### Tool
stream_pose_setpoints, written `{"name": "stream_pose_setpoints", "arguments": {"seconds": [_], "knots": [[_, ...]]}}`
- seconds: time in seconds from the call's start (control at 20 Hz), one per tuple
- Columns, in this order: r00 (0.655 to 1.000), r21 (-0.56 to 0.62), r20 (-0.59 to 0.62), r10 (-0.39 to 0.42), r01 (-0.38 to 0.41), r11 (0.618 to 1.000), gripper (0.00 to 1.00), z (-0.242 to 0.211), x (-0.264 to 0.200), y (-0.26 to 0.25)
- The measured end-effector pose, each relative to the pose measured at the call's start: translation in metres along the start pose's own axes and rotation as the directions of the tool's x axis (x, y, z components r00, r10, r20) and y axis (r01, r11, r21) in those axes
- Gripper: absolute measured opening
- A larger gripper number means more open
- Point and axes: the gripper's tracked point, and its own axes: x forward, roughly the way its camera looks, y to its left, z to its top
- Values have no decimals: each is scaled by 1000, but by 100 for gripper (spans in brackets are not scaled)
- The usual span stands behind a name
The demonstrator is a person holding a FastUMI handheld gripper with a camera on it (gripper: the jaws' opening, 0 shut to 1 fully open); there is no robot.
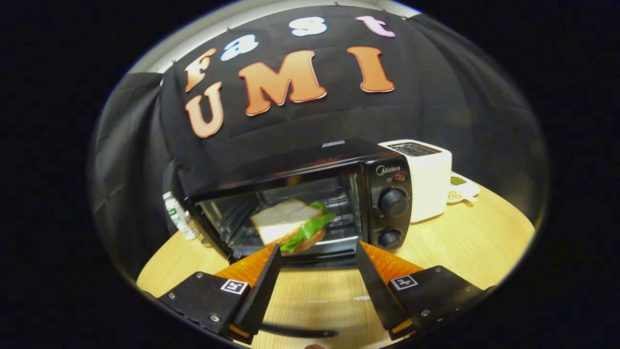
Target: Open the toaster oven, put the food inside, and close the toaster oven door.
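1. The tool [317, 252] has its fingers spread wide apart, with nothing between them.
2. Under it lies the wooden tabletop [484, 242].
3. Just ahead of the fingertips is the sandwich [290, 225], tilted, at the mouth of the toaster oven [387, 194], whose door is open.
4. A white toaster [428, 179] stands beside the oven, a small bottle [180, 215] at its other side.

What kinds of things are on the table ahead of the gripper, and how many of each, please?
Appliances: 2, toaster oven and white toaster
Food: 1, sandwich, just beyond the open gripper
Bottles: 1, bottle
Dishes: 1, white dish
Total: 5
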Motion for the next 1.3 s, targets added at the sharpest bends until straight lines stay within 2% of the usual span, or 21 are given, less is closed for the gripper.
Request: {"name": "stream_pose_setpoints", "arguments": {"seconds": [0.2,0.5,0.65,0.85,1.05,1.3], "knots": [[991,-30,-126,43,-47,998,95,-48,-38,6],[977,-69,-211,-20,6,998,96,-79,-82,-6],[962,-88,-273,-13,-11,996,96,-104,-99,1],[947,-103,-320,-14,-20,995,96,-125,-97,13],[937,-150,-350,-15,-41,988,96,-141,-73,26],[944,-190,-329,-17,-49,980,96,-133,-49,36]]}}
